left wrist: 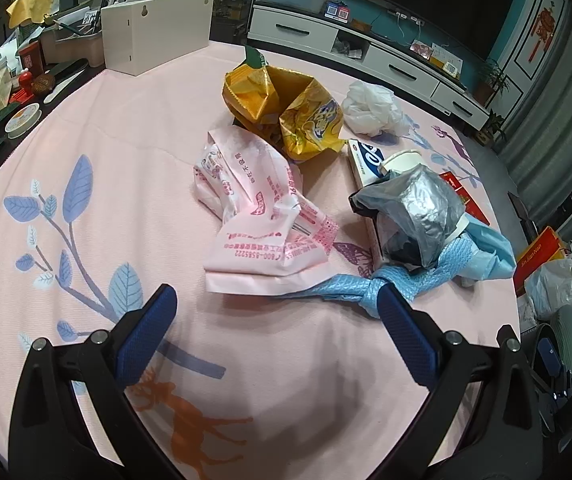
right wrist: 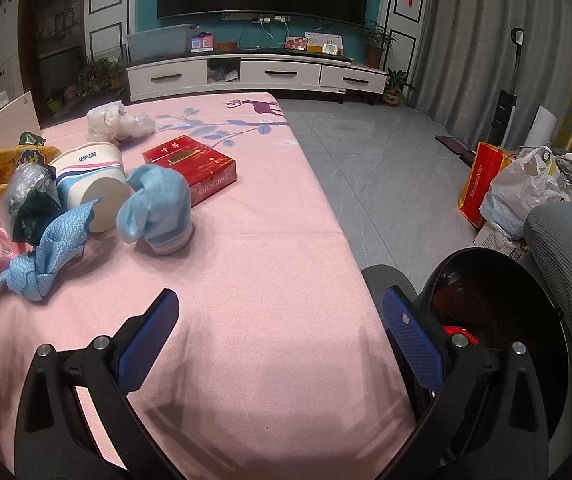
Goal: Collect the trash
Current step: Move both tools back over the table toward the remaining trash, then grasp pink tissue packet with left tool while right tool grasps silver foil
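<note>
Both claws wide and empty, left gripper (left wrist: 277, 308) low before the pink wrapper (left wrist: 253, 216), right gripper (right wrist: 277, 312) over the table edge beside the bin (right wrist: 498, 300); risk: snagging the knotted blue cloth (left wrist: 370, 286), dragging the heap.

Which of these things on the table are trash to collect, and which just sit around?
Trash: pink wrapper, yellow snack bag, white plastic bag, blue knotted cloth, paper cup, red carton.
Bystanders: white box, desk clutter, dark bin for collecting.
</note>
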A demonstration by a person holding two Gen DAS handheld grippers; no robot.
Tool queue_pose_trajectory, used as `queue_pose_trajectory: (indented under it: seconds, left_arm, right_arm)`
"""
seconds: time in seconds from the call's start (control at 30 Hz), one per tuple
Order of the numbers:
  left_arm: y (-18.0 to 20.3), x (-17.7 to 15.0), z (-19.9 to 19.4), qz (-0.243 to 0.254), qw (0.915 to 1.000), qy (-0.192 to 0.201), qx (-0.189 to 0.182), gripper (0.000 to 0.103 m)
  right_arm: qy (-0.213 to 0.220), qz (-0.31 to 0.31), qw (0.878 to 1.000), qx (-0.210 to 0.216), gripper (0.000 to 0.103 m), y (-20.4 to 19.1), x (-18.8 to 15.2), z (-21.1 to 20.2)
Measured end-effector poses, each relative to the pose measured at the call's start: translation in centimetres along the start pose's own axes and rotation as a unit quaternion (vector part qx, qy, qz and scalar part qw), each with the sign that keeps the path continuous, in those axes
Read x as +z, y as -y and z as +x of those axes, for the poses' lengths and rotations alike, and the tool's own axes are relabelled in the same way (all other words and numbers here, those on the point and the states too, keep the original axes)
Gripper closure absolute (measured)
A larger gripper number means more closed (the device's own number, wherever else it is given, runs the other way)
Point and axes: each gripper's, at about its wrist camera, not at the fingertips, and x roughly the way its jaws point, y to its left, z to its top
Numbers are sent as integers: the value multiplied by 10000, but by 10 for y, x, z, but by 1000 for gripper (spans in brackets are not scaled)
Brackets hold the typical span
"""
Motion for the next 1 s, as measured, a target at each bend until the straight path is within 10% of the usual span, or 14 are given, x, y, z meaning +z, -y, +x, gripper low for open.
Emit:
queue_pose_trajectory:
  seconds: [1.0]
  left_arm:
    - [-36,41,24,-905,9938,69,-644,5]
  right_arm:
    - [-34,146,9998,130,4,4,0,1]
